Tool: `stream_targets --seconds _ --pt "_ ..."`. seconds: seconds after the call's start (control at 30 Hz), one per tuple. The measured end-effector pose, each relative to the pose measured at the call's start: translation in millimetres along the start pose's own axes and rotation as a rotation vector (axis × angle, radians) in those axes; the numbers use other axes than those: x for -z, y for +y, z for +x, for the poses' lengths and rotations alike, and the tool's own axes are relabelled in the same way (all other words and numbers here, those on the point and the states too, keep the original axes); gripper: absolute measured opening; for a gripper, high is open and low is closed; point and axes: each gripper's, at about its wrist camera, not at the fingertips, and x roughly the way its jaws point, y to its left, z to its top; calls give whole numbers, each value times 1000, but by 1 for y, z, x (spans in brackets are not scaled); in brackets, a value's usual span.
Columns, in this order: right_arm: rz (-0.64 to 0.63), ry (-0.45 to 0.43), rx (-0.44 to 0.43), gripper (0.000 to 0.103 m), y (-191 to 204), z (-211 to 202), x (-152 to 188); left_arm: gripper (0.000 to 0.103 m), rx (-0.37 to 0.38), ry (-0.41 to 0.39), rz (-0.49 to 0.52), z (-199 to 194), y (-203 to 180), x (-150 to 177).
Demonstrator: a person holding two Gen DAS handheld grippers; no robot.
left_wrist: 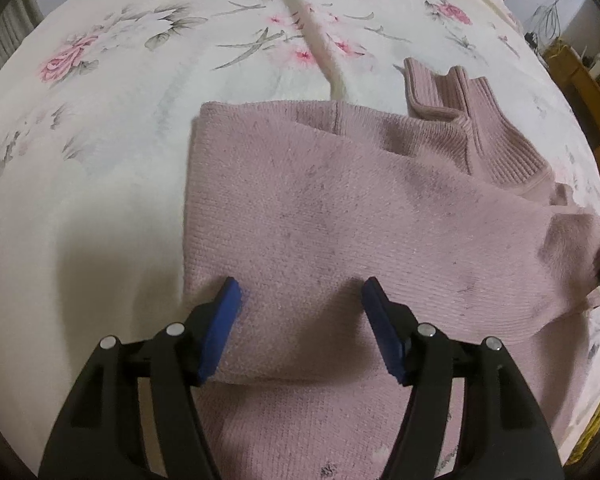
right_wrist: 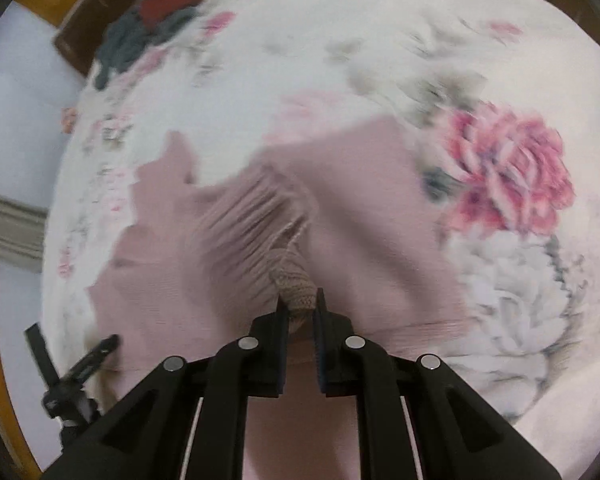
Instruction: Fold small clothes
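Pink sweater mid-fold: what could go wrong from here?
1. The right gripper pinches only a small bunch of the pink sweater, so the knit could slip out when pulled.
2. The left gripper is open above the sweater, holding nothing down, so the folded part may drag across the floral sheet.

A home bedroom is showing here: a floral bedspread (left_wrist: 140,60) is filling both views, with wooden furniture (left_wrist: 580,80) standing at the right edge.
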Motion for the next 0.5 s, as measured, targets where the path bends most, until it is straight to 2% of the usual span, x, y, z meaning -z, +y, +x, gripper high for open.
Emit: stream_targets --seconds 0.13,0.23,0.3,0.37,0.43,0.5 --pt "35 65 5 12 -27 14 4 67 -12 7 9 2 -1 -1" --pt "22 59 28 14 -24 8 6 67 -21 12 4 -4 -4 -4" --pt "-15 11 91 20 -16 -4 6 67 -6 -12 9 -13 -9 -6" --pt "-52 -57 115 26 -6 -19 5 67 3 -46 36 -24 -20 -8" --pt "-80 -108 113 27 6 -28 2 68 17 -59 62 -29 -30 -12" --pt "-130 -114 69 28 22 -29 -2 68 33 -55 68 -27 -36 -14"
